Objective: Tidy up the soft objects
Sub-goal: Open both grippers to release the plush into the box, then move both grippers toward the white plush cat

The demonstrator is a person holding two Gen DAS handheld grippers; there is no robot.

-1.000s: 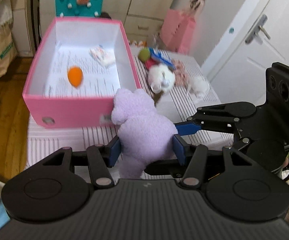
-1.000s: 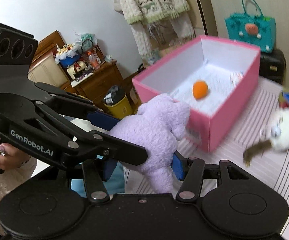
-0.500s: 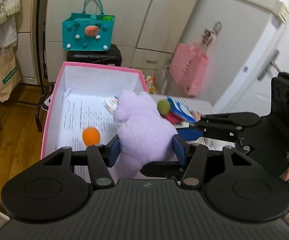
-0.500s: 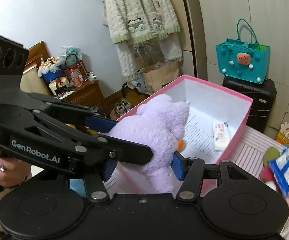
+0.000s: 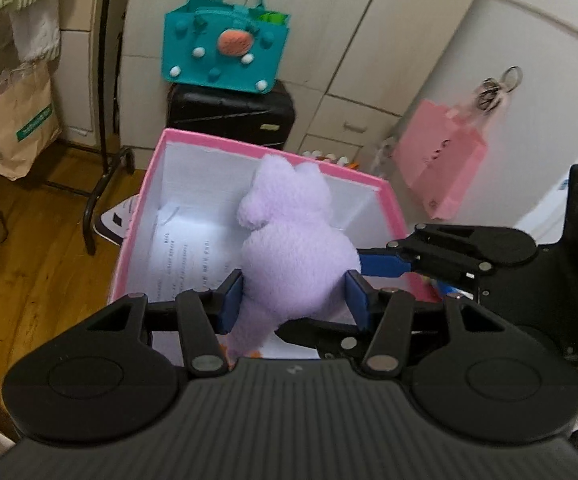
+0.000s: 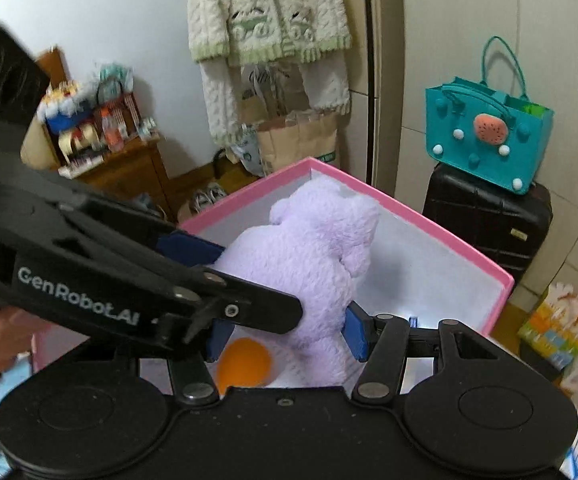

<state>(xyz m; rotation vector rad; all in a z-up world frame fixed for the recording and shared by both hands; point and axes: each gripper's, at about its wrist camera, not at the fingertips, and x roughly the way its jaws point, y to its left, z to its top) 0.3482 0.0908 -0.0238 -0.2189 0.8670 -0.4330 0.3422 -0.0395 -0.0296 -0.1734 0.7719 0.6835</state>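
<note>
Plush [image 5: 293,256] held over pink box [image 5: 389,204], clamped by both left tool [image 5: 293,300] and right tool [image 6: 285,330]. Ball [image 6: 243,362] lies in box below. Risk: uneven release leaves plush snagged on one pad, tipping over the rim.

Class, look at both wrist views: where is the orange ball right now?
The orange ball shows only in the right wrist view, low and left of centre, on the floor of the pink box, beneath the purple plush toy.
</note>
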